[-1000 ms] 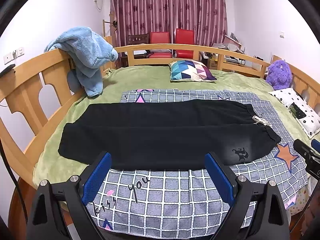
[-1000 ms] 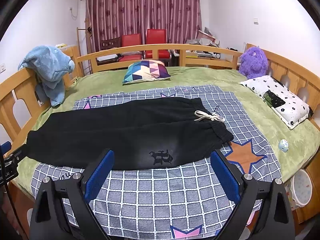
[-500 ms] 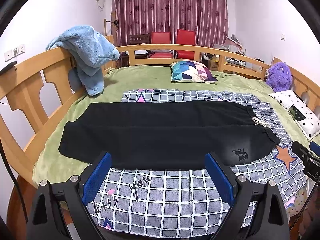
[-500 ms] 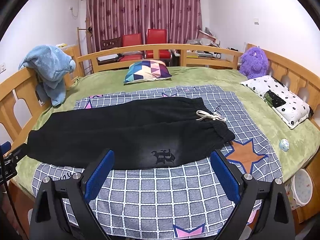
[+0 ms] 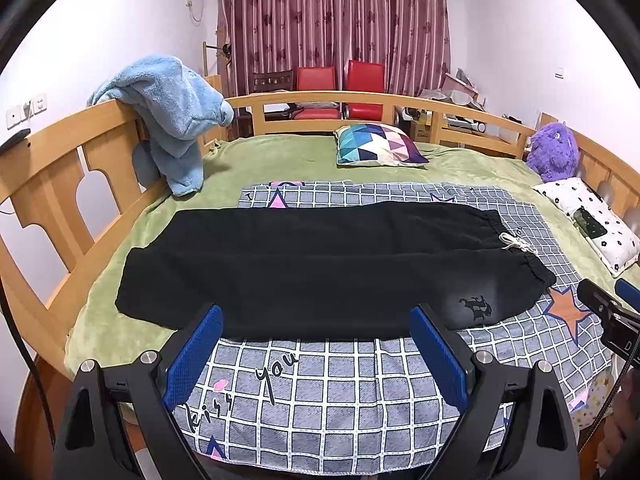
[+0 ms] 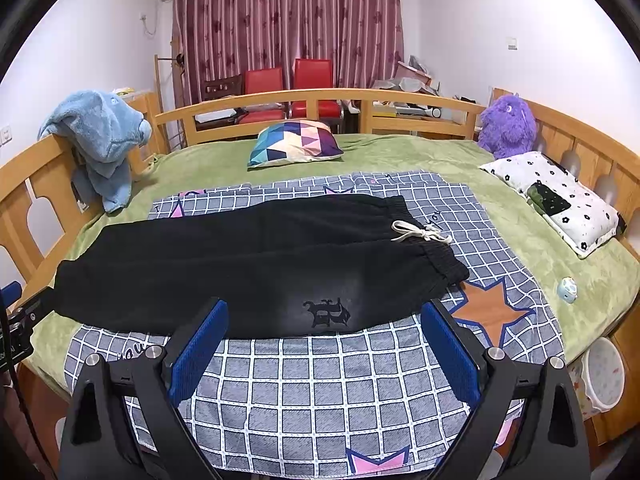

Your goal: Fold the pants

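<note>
— Two claws, is that right? What are they doing?

— Yes. The left claw [image 5: 316, 330] and the right claw [image 6: 323, 326] both hover over the near edge of a bed [image 5: 280, 152], each spread wide with blue pads, gripping nothing.

— Where are the pants?

— Black pants [image 5: 320, 268] lie flat across a grey checked blanket [image 5: 360, 392] on the bed, stretched sideways. The waistband with its white drawstring [image 6: 420, 235] is at the right; the leg ends reach left onto the green bedcover. A dark emblem [image 6: 328, 312] marks the near leg close to the waist.

— What else is around?

— A wooden rail runs round the bed. A light blue fleece garment [image 5: 172, 116] hangs over the rail at the left. A multicoloured cushion [image 6: 298, 142] sits at the far side, a purple plush toy [image 6: 508, 126] in the far right corner, and a white spotted pillow [image 6: 560, 200] just beside it. Red chairs [image 5: 344, 88] stand before maroon curtains beyond.
</note>
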A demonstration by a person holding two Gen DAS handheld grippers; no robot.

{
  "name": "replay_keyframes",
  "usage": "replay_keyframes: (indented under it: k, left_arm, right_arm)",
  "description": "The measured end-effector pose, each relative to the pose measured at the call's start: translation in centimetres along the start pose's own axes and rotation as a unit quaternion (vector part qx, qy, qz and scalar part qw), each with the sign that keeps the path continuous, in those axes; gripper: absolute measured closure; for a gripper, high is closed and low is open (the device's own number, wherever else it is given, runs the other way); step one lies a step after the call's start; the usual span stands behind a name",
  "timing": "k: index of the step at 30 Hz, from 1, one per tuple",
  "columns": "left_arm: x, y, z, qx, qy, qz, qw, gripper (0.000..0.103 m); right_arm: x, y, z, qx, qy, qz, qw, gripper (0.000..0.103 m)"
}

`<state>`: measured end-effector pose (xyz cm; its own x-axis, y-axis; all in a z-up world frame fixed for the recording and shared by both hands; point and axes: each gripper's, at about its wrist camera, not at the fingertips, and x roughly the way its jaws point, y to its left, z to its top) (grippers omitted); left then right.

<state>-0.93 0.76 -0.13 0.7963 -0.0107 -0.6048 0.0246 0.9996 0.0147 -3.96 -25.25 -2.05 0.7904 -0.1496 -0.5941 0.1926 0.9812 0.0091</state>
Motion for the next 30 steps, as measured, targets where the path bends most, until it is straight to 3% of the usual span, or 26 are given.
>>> replay_keyframes:
  k: [19,30]
  left_arm:
    - [-0.1,0.7,0.1,-0.003,0.003,0.01,0.9999,0.008]
    - [0.6,1.6,0.6,-0.026,-0.001,-0.008,0.9996,0.008]
  right_arm:
    - [-0.2,0.8,0.0,-0.01,0.002,-0.008,1.0,0.007]
    - [0.5,0.4,0.3,-0.001,0.008,-0.018,1.0,0.006]
